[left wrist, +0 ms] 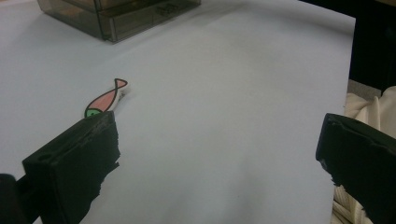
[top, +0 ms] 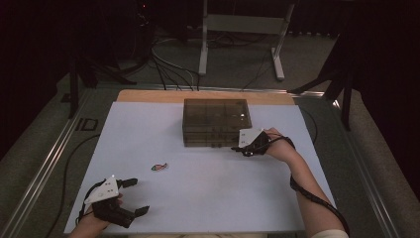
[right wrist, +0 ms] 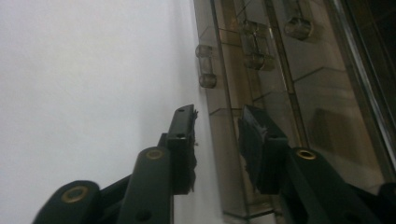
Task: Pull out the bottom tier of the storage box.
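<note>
High view: right gripper (top: 236, 148) at the front of the smoky translucent plastic drawer box (top: 216, 121); left gripper (top: 135, 196) idle, jaws wide.

Left gripper view: small pink-and-green fish-shaped clip (left wrist: 106, 100) untouched on the white table (left wrist: 224, 93).

Right gripper view: jaws narrowed, gripping nothing, beside the clear drawer knob (right wrist: 206, 73); next, judged, close on it and pull.

The letters "ID" stand on the floor (top: 87, 124) left of the table.

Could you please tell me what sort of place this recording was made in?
Probably a lab recording bay: a white-topped table bearing a smoky clear-plastic drawer box, grey carpet strewn with loose cables, and dark curtains around.
</note>
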`<state>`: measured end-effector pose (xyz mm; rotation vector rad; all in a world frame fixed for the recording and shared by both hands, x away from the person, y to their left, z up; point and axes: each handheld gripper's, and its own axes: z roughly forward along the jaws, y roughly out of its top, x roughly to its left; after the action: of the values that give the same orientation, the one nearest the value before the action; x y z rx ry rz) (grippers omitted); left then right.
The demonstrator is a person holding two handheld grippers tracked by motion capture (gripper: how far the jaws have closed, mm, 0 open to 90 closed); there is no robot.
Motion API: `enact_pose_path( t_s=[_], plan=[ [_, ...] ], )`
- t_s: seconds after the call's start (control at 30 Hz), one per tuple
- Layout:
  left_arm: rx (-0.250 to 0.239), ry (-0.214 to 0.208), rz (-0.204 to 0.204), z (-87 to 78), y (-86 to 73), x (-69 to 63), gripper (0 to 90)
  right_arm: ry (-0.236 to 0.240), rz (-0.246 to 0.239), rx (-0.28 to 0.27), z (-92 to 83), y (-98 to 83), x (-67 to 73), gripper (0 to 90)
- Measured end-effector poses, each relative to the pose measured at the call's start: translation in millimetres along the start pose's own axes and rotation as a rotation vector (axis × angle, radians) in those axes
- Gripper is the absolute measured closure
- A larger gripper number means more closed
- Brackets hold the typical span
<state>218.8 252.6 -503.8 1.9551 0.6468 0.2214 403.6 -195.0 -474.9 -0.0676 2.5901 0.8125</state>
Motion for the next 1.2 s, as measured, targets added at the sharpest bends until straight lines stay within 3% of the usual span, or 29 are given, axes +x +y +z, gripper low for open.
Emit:
enact_pose_path(
  t_s=[0.07,0.2,0.3,0.5,0.83,1.2],
  plan=[
    [-0.001,0.001,0.001,-0.1,0.2,0.0,0.0,0.010,-0.035,0.015,3.3,-0.9,-1.9,70.7],
    [0.000,0.001,0.000,-0.2,-0.1,0.0,0.0,0.045,-0.021,0.009,8.0,-2.9,-7.7,74.6],
    [-0.001,0.001,0.000,-0.2,-0.1,0.1,0.0,0.052,-0.038,0.025,11.4,-3.7,-11.4,77.4],
    [0.001,0.000,-0.002,0.1,-0.3,-0.2,0.0,0.014,-0.082,0.049,15.9,-3.1,-13.6,77.9],
    [0.003,0.000,-0.002,0.0,-0.4,-0.5,0.0,0.047,-0.074,0.095,26.2,-3.5,-18.2,79.5],
    [0.004,0.000,-0.002,-0.2,-0.6,-0.4,0.0,0.148,-0.032,0.131,34.8,-2.9,-28.5,82.6]
  ],
)
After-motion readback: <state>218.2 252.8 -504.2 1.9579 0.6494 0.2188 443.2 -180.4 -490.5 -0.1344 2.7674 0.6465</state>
